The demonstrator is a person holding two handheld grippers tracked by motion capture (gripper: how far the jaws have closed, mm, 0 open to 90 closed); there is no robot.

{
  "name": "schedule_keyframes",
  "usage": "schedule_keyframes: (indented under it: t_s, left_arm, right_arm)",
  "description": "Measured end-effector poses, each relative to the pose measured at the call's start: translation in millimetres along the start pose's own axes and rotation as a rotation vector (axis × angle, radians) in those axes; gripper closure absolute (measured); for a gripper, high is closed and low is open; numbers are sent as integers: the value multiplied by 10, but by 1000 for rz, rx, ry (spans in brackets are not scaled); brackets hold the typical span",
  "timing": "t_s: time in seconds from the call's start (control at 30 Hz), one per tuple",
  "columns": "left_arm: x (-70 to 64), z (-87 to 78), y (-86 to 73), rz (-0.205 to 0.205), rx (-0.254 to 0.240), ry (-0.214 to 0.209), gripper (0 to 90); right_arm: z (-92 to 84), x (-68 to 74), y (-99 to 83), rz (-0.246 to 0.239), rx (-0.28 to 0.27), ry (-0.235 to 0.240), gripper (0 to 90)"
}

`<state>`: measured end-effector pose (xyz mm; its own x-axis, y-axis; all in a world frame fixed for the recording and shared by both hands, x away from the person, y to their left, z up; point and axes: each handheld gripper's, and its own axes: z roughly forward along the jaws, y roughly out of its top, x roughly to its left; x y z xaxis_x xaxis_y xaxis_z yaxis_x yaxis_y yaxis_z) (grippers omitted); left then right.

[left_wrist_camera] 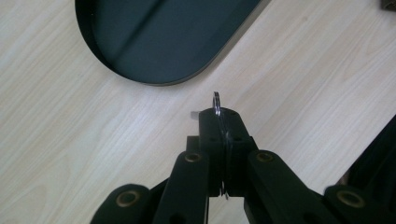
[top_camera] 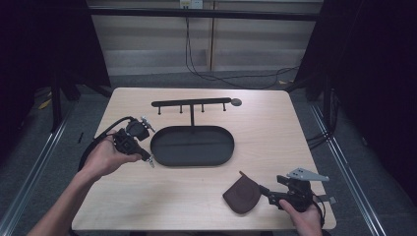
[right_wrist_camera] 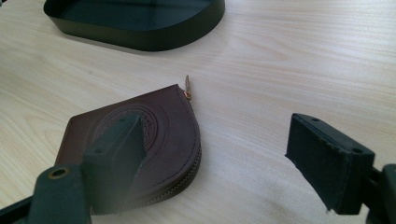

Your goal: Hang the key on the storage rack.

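1. Left hand-held gripper (left_wrist_camera: 219, 122) clamped on a thin metal key ring (left_wrist_camera: 216, 101), above bare tabletop (top_camera: 275, 132) beside the black oval tray (top_camera: 192, 145).
2. Right hand-held gripper (right_wrist_camera: 224, 158) spread wide, one jaw over the brown leather zip pouch (right_wrist_camera: 163, 135) lying flat near the tabletop's front edge.

The high view is dim, the room around the table (top_camera: 196, 196) near black, the picture soft and grainy; both gripper views are brighter, lit evenly from above, shadows faint; the near jaws blur in the right gripper view; the tray (left_wrist_camera: 163, 37) shows a pale sheen.
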<state>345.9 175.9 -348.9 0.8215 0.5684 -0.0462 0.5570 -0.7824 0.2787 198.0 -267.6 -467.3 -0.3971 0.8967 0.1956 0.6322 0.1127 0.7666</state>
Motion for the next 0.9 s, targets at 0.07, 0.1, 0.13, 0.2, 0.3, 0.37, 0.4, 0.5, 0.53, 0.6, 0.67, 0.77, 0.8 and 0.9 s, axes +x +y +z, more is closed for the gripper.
schedule_keyframes:
  t_s: [0.07,0.1,0.13,0.2,0.3,0.37,0.4,0.5,0.53,0.6,0.67,0.77,0.8,0.9]
  left_arm:
    - [8,-29,18,-1,-1,4,892]
    - [9,-38,29,-3,3,-1,892]
    - [15,-42,38,0,3,-2,892]
    - [24,-44,64,6,20,-5,892]
    - [38,-63,104,14,35,-6,891]
    - [50,-84,117,10,30,-10,891]
    - [55,-90,123,5,33,-13,892]
    - [91,-127,145,8,46,-14,892]
    - [96,-134,151,-2,41,-13,892]
    - [132,-153,171,-2,39,-25,892]
    - [174,-172,194,-15,34,-29,892]
    - [205,-200,231,-19,38,-37,892]
    - [224,-213,251,-16,44,-37,892]
    - [239,-237,294,-13,56,-34,892]
  right_arm:
    - [1,0,1,-1,1,-1,190]
    - [1,1,0,-1,1,1,190]
    - [0,2,0,-1,0,1,190]
    - [-1,1,0,-1,0,1,190]
    - [0,1,0,-1,0,0,190]
    - [-5,1,0,2,-1,-1,190]
    - [-6,-1,0,4,0,-2,190]
    - [-3,1,0,1,-1,0,190]
    - [-3,1,0,0,0,1,190]
    - [-5,1,-1,1,-1,0,190]
    - [-4,2,0,1,-1,-1,190]
    - [-4,1,-1,1,0,0,190]
    - [-3,0,0,2,0,0,190]
    - [-7,2,-1,3,-2,-1,190]
